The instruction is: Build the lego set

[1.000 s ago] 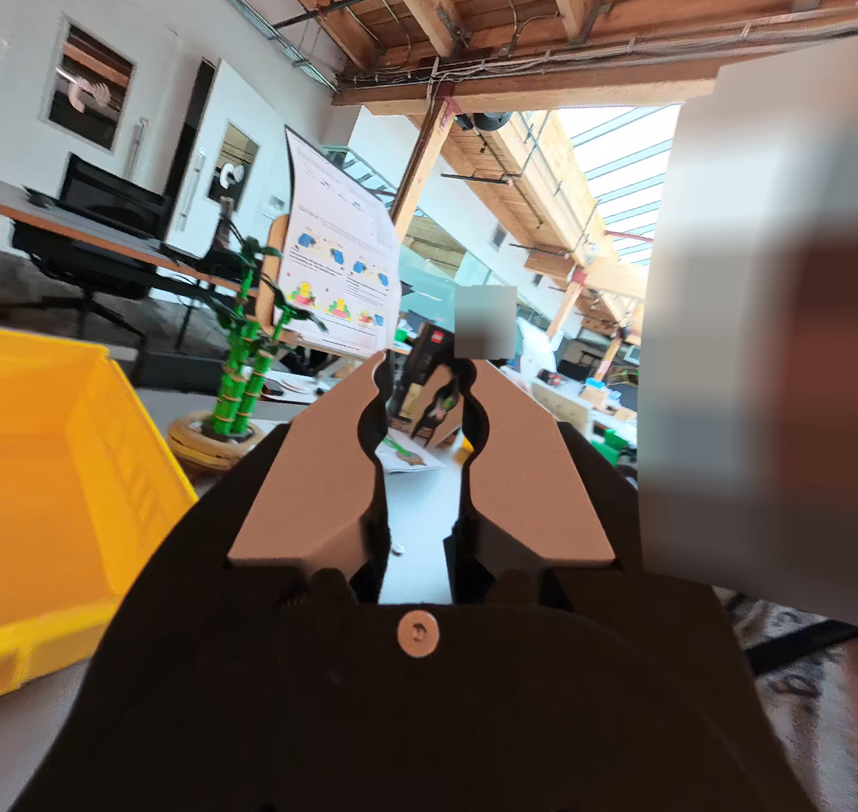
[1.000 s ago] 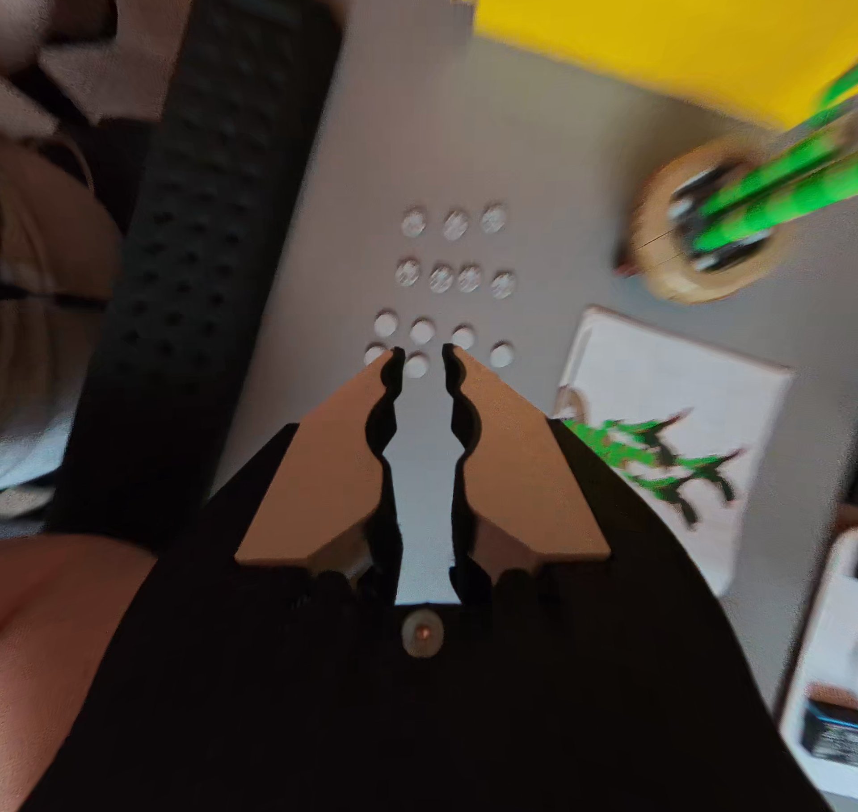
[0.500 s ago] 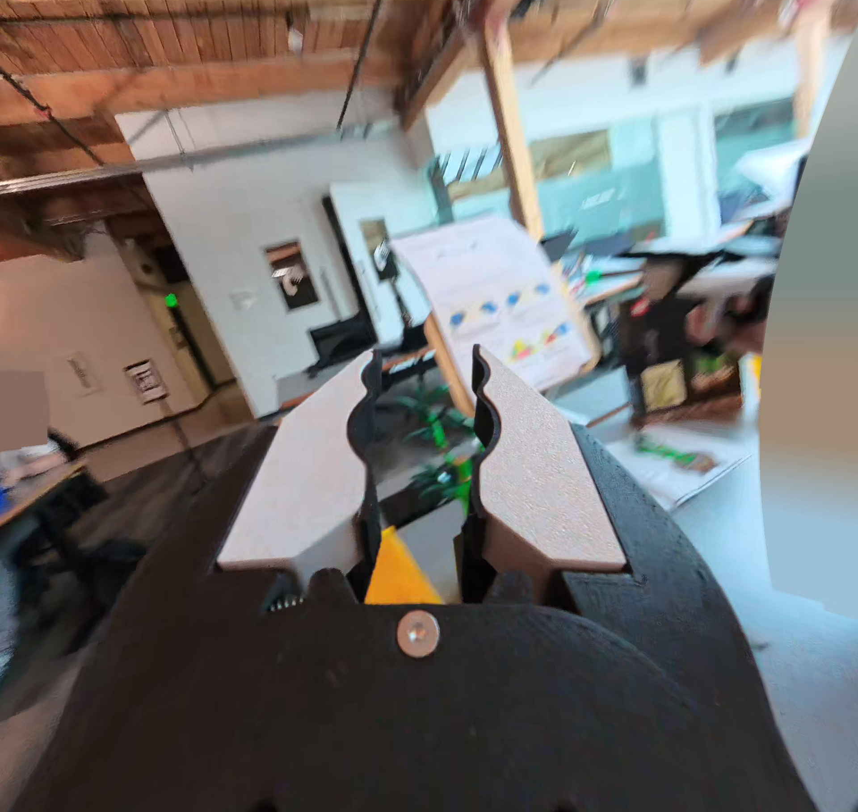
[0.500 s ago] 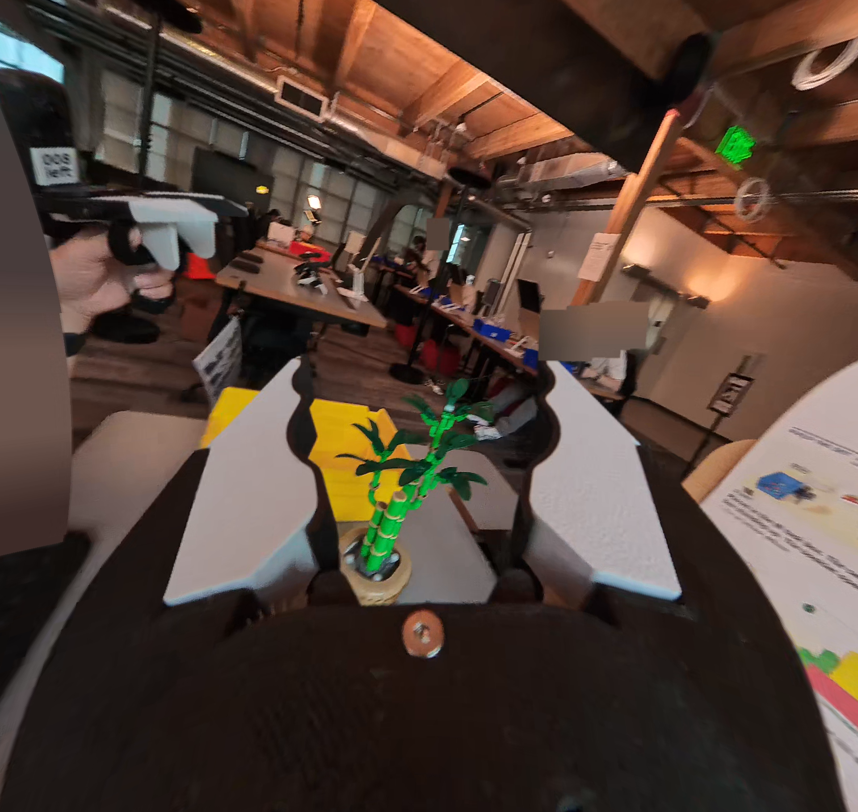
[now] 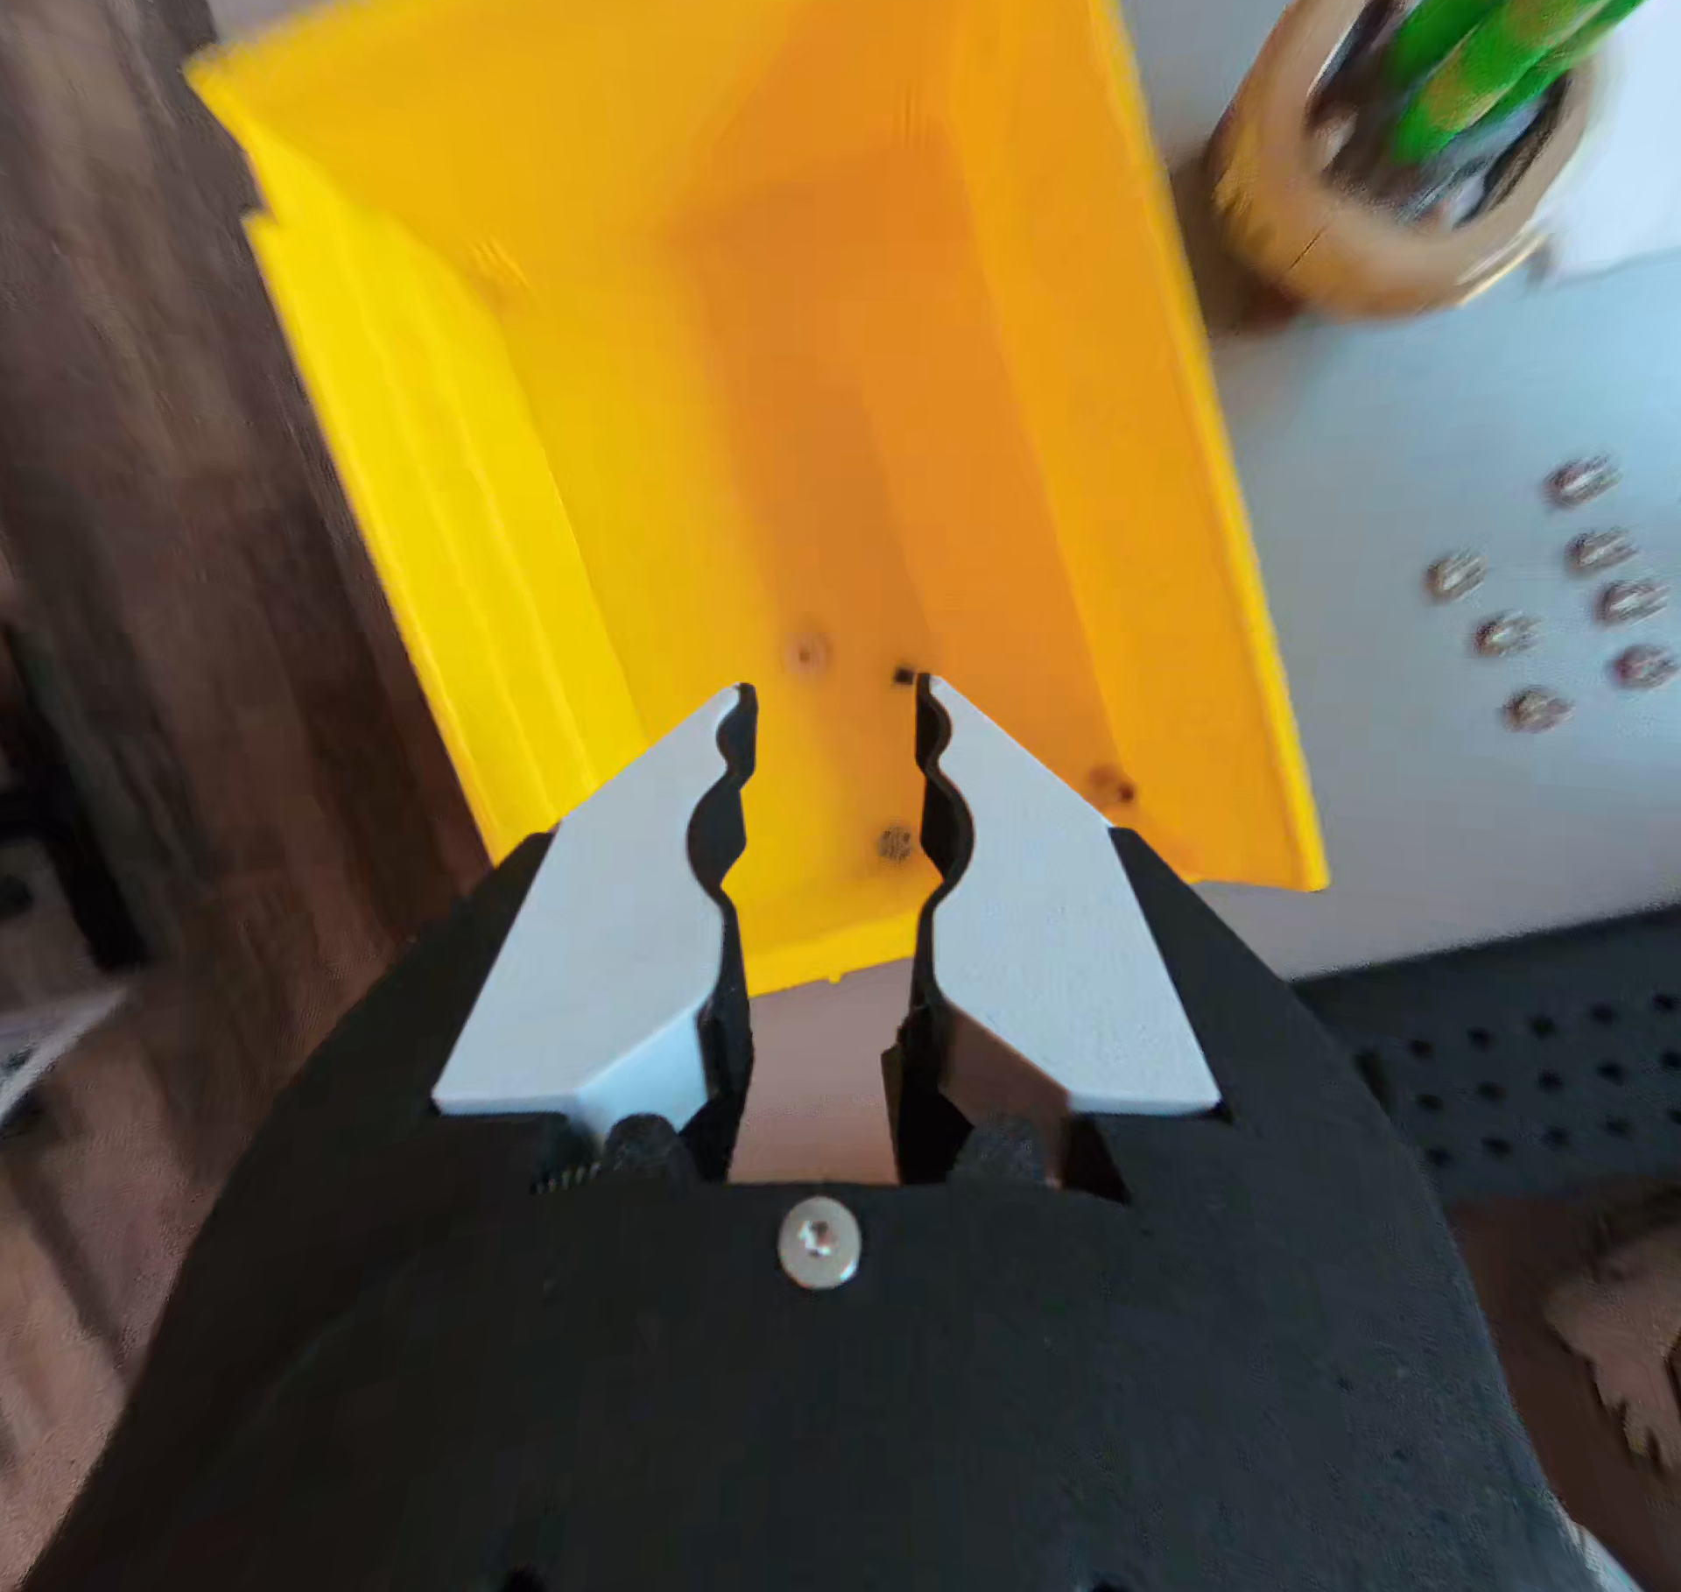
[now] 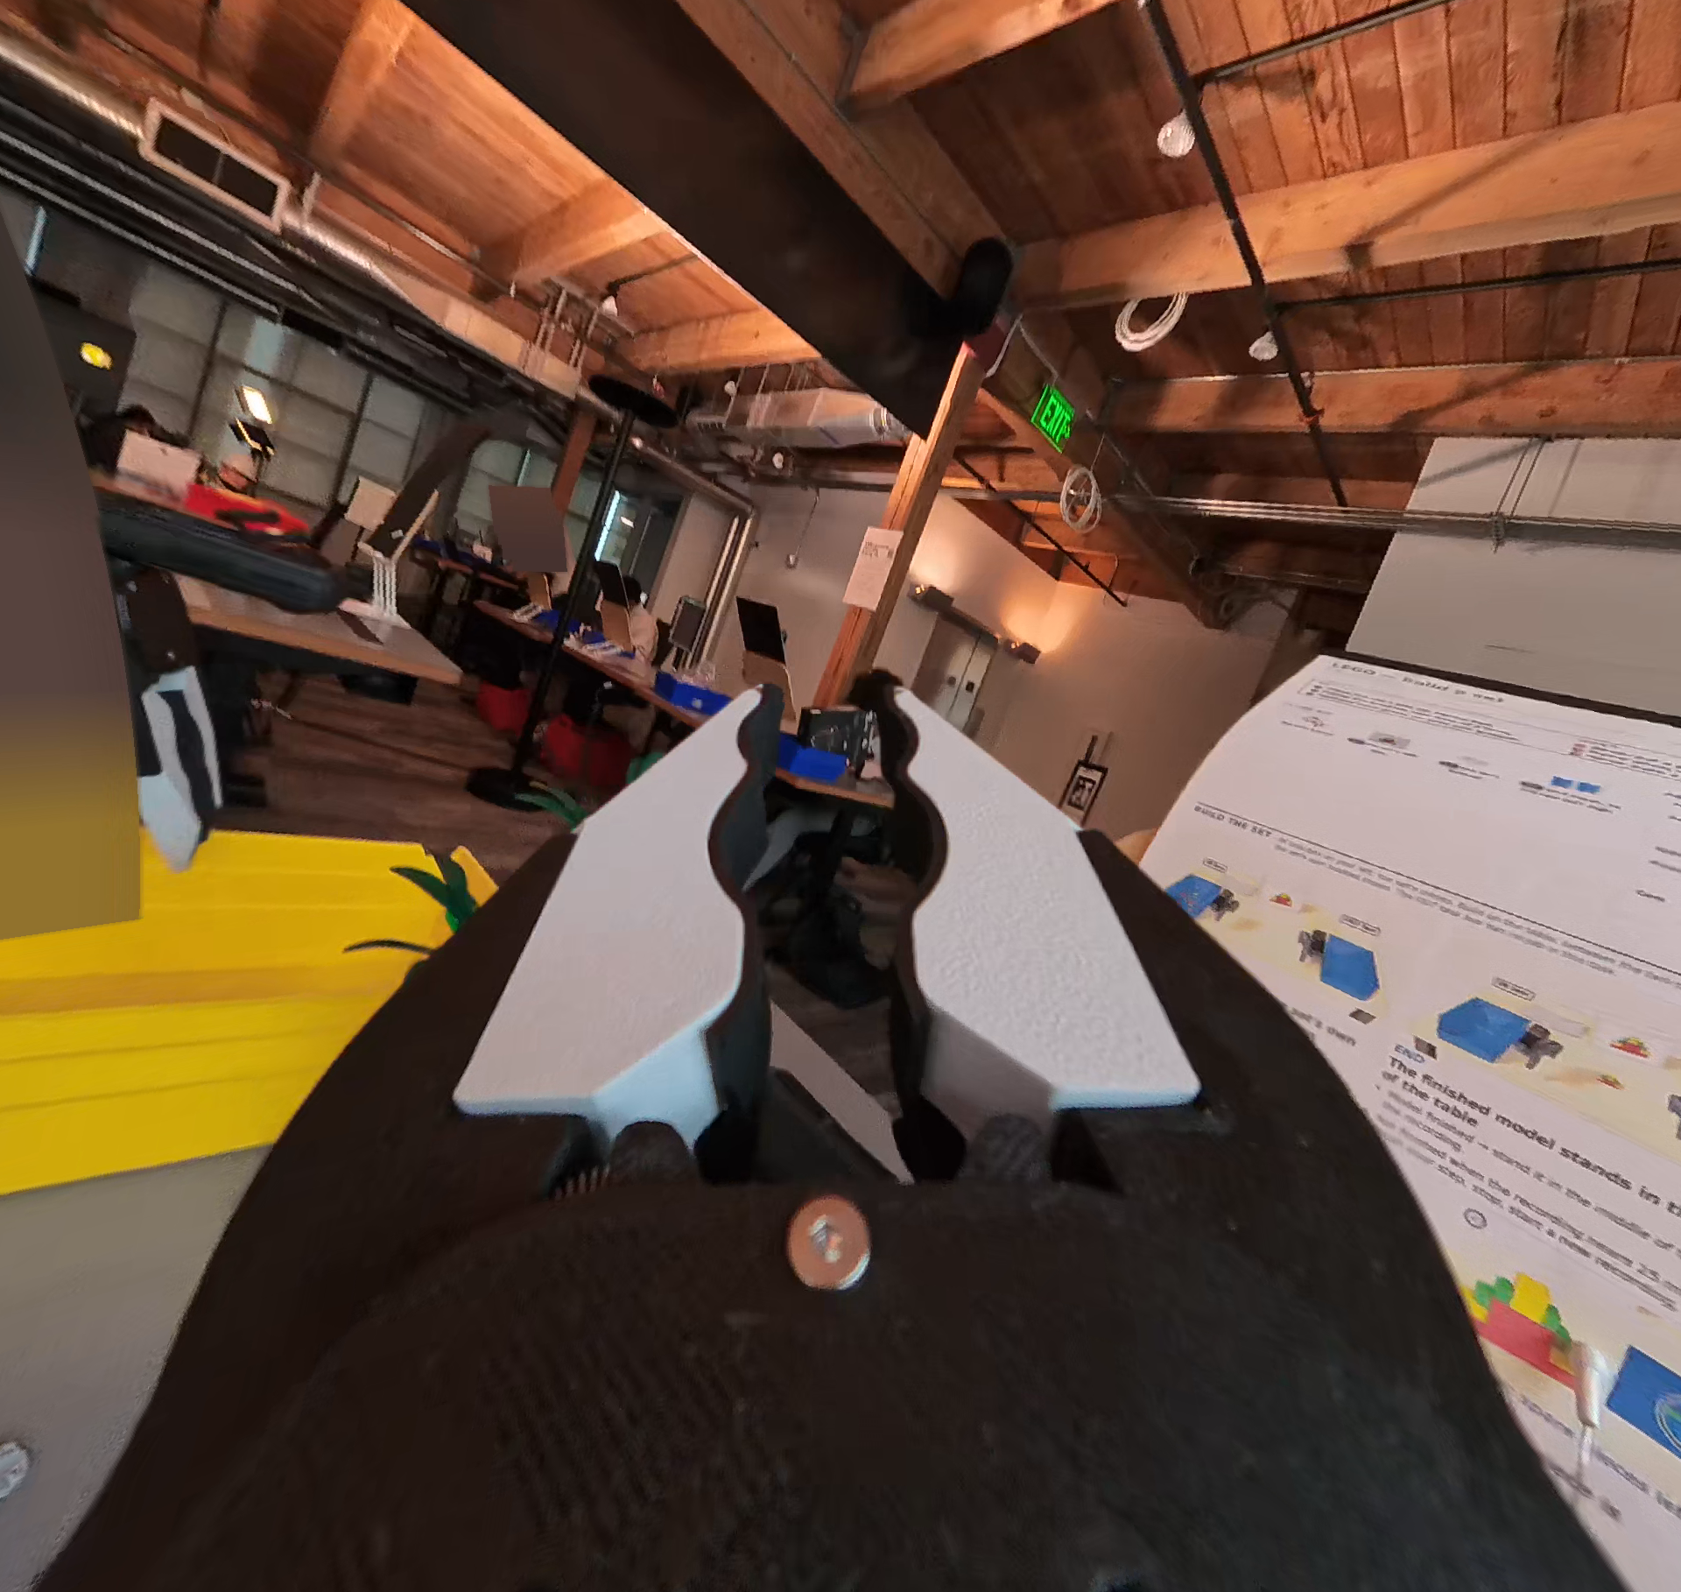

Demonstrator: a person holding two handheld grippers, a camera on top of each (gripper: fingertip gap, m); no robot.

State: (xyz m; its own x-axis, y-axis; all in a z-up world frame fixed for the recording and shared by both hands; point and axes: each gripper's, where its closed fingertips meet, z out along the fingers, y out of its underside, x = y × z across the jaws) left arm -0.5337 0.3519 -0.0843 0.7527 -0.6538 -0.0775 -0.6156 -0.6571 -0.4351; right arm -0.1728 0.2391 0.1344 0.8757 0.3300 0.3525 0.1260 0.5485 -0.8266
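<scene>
My left gripper [image 5: 832, 693] is open and empty, pointing down over the near end of a yellow bin [image 5: 582, 293]. A few tiny dark pieces [image 5: 896, 840] lie on the bin's floor just beyond the fingertips. A green lego bamboo plant [image 5: 1501, 29] stands in a tan round pot [image 5: 1292, 211] to the bin's right. Several small pale round studs [image 5: 1596, 552] lie on the white table [image 5: 1383, 475]. My right gripper [image 6: 828, 698] is open and empty, pointing level out into the room. Dark green plant leaves [image 6: 450, 884] show left of its fingers.
A black perforated mat [image 5: 1528, 1066] lies at the table's near right. The yellow bin [image 6: 182, 984] is at the left in the right wrist view, and an upright printed instruction sheet [image 6: 1455, 957] stands close on the right. Dark wood floor [image 5: 136, 547] lies left of the bin. About 45 cm separates my left fingertips from my right. It is some 20 cm from my left tips to the tan round pot [image 5: 1292, 211]. The green lego bamboo plant [image 5: 1501, 29] is about 20 cm from my left fingertips.
My left gripper has swung from pointing out into the room to pointing down over the yellow bin. My right gripper's view has shifted right, and its fingers stand closer together than half a second ago.
</scene>
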